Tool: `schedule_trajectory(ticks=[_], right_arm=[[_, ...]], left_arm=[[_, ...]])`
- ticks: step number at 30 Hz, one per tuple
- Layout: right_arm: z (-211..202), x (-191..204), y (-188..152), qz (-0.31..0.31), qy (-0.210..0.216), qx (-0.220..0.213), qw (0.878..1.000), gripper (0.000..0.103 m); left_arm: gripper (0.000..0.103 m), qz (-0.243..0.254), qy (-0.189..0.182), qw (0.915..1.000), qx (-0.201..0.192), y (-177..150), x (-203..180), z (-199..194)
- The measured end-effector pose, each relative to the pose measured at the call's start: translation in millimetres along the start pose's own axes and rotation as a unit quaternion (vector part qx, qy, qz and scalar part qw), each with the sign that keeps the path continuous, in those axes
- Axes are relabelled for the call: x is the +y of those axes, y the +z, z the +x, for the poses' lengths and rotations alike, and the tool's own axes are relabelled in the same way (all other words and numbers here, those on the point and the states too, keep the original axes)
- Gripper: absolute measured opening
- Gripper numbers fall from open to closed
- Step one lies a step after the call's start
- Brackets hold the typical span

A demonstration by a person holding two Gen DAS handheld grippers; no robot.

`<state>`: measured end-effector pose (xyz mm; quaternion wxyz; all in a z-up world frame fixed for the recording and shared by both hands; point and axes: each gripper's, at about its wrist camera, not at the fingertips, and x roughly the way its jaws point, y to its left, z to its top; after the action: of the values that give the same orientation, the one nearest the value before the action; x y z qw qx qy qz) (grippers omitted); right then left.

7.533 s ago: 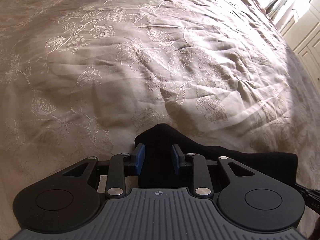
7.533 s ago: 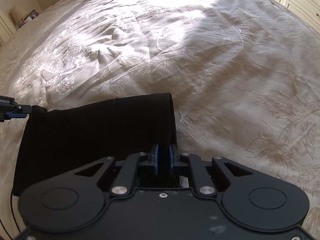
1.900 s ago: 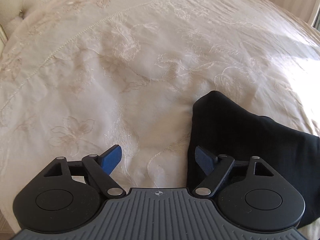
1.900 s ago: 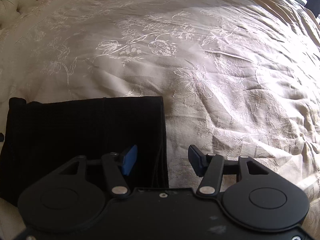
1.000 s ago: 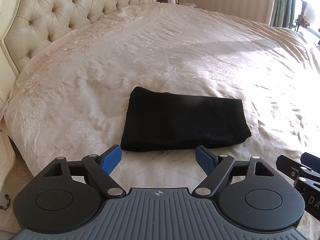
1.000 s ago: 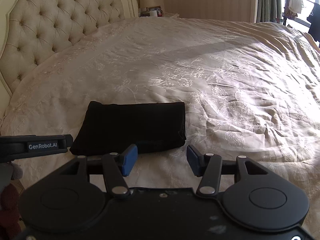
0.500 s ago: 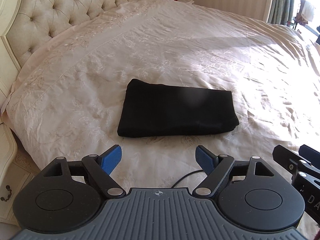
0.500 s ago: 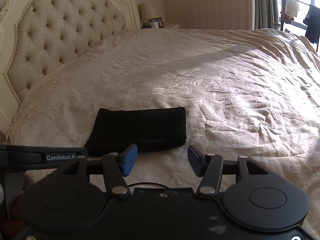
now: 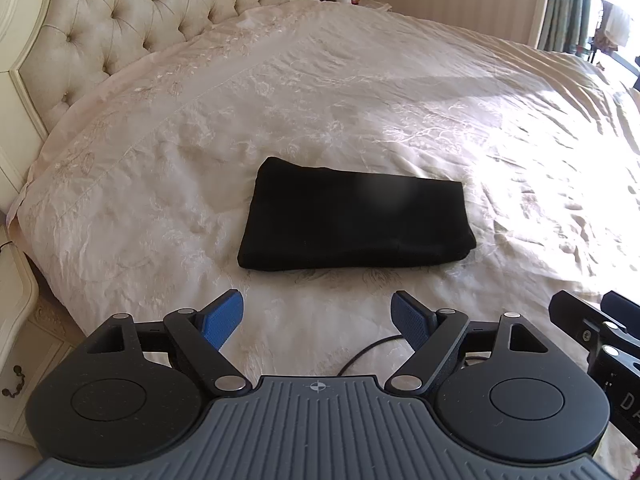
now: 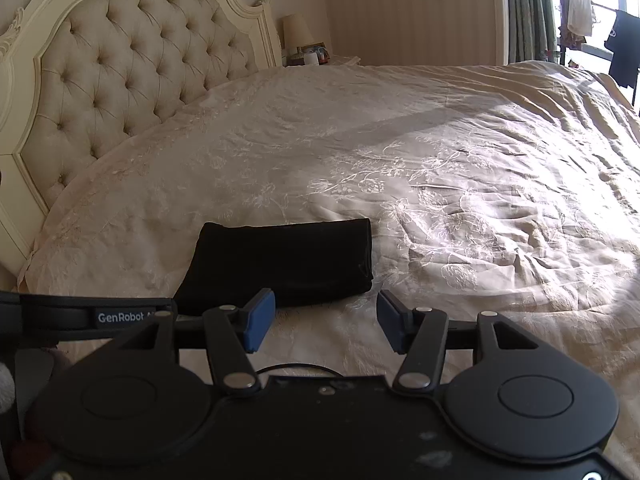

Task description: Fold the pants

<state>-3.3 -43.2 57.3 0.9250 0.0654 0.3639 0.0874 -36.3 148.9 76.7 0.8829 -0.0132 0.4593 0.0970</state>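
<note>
The black pants [image 9: 356, 216] lie folded into a flat rectangle on the cream bedspread [image 9: 400, 100], near the bed's front edge. Nothing touches them. My left gripper [image 9: 318, 314] hangs open in front of the pants and well apart from them, its blue pads [image 9: 222, 316] wide and empty. In the right wrist view the same pants [image 10: 280, 264] sit just beyond my right gripper [image 10: 325, 318], which is open too, with only bedspread showing between its pads [image 10: 260, 316]. The left gripper's body [image 10: 92, 316] crosses the left edge of that view.
A tufted cream headboard [image 10: 120, 80] stands at the left. A white nightstand [image 9: 16, 340] is beside the bed's near corner. A thin black cable [image 9: 368, 350] lies on the bed edge below the grippers. A lamp [image 10: 296, 32] and curtains [image 10: 528, 8] are at the back.
Both grippers once held the pants' edges, then let go and drew back. Over the last second the folded pants shrank slightly in both views; they have not moved on the bed.
</note>
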Motion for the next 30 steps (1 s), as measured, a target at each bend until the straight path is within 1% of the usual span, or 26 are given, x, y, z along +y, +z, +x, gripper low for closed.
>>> schedule_trajectory(ticks=[19,30], right_arm=[[-4,6,-3,-0.007,0.018,-0.004,1.000,0.060],[3,13,0,0.005,0.009,0.001,1.000,0.060]], left_arm=[[0.081,-0.006,0.007,1.0000,-0.004,-3,2,-6],[0.081,-0.001,-0.002,1.0000,0.004,2,9,5]])
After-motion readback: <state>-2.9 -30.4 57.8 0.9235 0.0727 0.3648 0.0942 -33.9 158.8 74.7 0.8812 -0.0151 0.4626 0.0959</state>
